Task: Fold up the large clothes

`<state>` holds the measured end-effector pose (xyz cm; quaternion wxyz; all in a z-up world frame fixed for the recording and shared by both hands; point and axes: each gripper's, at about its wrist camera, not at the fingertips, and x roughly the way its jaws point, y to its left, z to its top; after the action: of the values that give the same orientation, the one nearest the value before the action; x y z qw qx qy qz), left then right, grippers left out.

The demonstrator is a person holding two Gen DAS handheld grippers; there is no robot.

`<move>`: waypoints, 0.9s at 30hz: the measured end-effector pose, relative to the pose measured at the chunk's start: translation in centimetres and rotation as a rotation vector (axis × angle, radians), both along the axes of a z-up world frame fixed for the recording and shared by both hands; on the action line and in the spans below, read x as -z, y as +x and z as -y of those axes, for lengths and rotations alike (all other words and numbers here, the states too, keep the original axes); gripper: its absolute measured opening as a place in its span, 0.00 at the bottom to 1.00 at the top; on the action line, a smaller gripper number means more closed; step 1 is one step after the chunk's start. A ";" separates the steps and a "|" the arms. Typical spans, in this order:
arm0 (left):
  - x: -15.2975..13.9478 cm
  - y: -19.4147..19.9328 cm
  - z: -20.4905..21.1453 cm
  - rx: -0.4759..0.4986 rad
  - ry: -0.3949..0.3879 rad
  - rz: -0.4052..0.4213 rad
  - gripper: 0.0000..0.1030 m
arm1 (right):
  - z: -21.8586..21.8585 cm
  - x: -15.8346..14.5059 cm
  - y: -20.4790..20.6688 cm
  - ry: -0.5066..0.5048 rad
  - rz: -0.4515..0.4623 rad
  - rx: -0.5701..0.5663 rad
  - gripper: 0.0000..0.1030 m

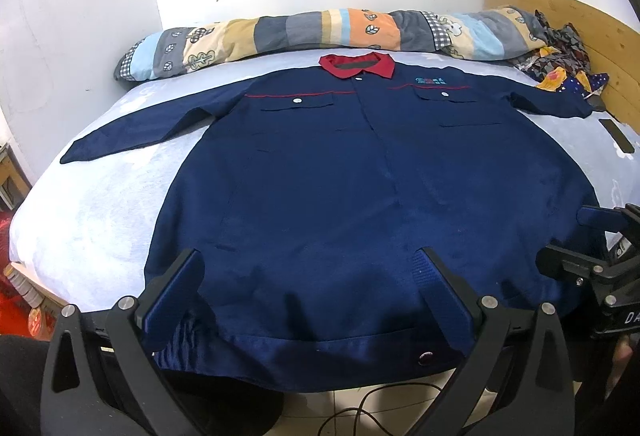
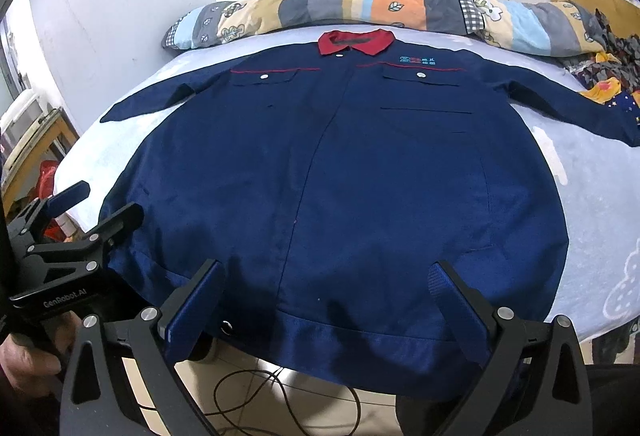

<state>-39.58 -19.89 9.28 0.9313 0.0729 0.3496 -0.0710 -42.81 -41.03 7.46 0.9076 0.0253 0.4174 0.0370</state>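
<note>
Left wrist view: navy work jacket [image 1: 340, 176] with red collar [image 1: 357, 65] is lying flat, front up, on the pale blue bed [image 1: 92, 204], sleeves spread, hem overhanging the near edge. Left gripper [image 1: 310, 272] is hovering above the hem, fingers spread wide, gripping nothing. A rolled patterned quilt [image 1: 320, 32] is lying behind the collar.

Right wrist view: right gripper [image 2: 326, 282] is likewise gaping wide over the hem, empty. Left gripper is showing at the jacket's left corner.

Jacket [image 1: 340, 176] flat on bed [image 1: 88, 228]; quilt [image 1: 320, 32] behind.
</note>
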 end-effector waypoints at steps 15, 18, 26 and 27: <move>-1.3 0.4 0.9 0.023 -0.017 0.017 1.00 | 2.2 -1.7 0.9 0.062 0.011 0.049 0.99; -3.1 1.5 1.2 0.060 -0.050 0.043 1.00 | 7.0 -3.4 1.8 0.225 0.036 0.119 0.99; -8.3 9.2 7.4 0.277 -0.097 0.109 1.00 | 22.7 -7.8 2.9 0.488 0.157 0.368 0.99; -8.3 10.2 8.1 0.297 -0.109 0.103 1.00 | 25.3 -8.4 2.9 0.506 0.174 0.410 0.99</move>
<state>-29.37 -27.97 17.61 0.9299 0.0767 0.2826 -0.2227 -39.88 -66.38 15.81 0.8934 0.3300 0.3021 -0.0418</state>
